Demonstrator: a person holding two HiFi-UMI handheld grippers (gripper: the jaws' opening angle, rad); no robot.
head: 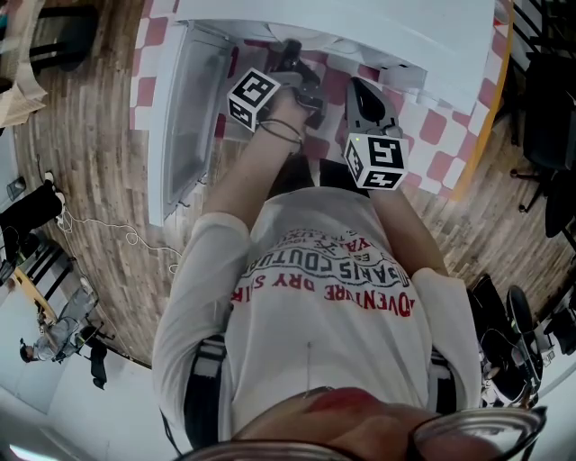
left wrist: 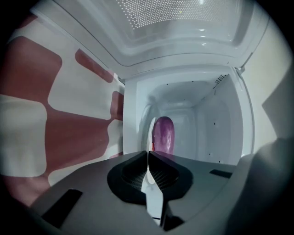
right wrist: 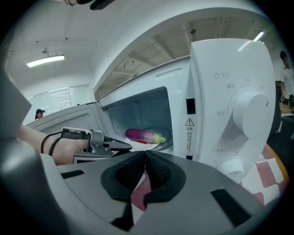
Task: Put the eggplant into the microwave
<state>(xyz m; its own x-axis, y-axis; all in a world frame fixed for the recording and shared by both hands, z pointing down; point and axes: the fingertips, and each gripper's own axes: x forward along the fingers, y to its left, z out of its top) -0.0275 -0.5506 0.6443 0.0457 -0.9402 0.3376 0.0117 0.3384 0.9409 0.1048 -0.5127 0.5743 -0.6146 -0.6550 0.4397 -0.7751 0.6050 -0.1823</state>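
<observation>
Eggplant point(right wrist: 143, 135) lies inside microwave point(right wrist: 216, 69): likely light, firm, slippery skin; take mid-body. Your left gripper point(left wrist: 148, 156) and right gripper point(right wrist: 145, 157) clenched, empty.

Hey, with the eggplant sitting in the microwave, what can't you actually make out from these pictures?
- Left gripper view: the lower end of the eggplant and whatever it rests on, hidden behind the left gripper, whose jaws are together.
- Head view: the eggplant and the whole cavity, covered by the top of the microwave.
- Right gripper view: the print beside the dials, too small to read.
</observation>
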